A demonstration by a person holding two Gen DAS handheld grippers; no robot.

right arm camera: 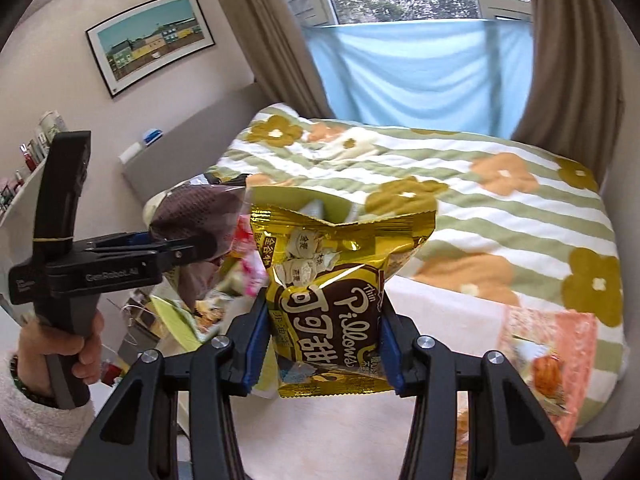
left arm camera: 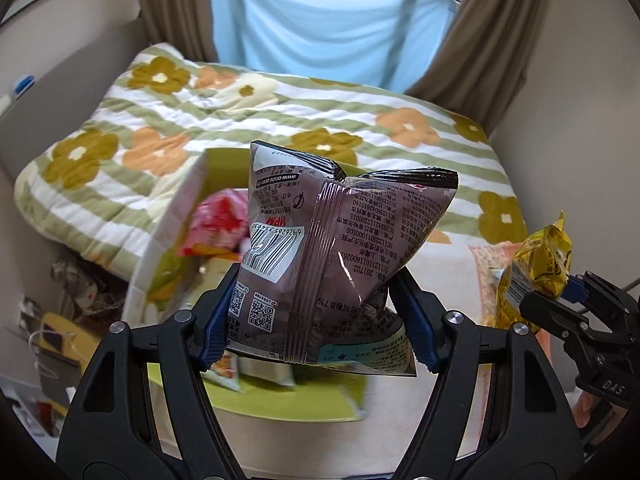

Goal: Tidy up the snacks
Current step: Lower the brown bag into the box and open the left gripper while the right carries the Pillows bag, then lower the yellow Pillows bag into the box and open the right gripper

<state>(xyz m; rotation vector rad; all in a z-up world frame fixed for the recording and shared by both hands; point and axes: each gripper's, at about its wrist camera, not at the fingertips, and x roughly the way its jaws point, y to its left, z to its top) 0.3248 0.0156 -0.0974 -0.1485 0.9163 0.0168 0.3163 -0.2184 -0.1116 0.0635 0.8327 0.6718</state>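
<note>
A brown snack bag (left arm camera: pixel 332 248) with a barcode hangs upright in the left wrist view, and my left gripper (left arm camera: pixel 314 280) is shut on its lower sides. Under it stands an open box (left arm camera: pixel 176 216) with a green inside and several snack packets. My right gripper (right arm camera: pixel 323 312) is shut on a gold "Pillows" snack bag (right arm camera: pixel 336 292), held up above the bed. That gold bag (left arm camera: pixel 536 264) shows at the right edge of the left wrist view. In the right wrist view, the left gripper (right arm camera: pixel 192 248) with the brown bag (right arm camera: pixel 192 208) is at the left, carried by a hand (right arm camera: pixel 60 344).
A bed with a floral striped quilt (left arm camera: pixel 280 120) fills the background, with a blue cloth (left arm camera: pixel 328 20) and brown curtains behind it. A loose snack packet (right arm camera: pixel 548 372) lies on the bed at the right. A shelf with bottles (right arm camera: pixel 36 152) and clutter on the floor are to the left.
</note>
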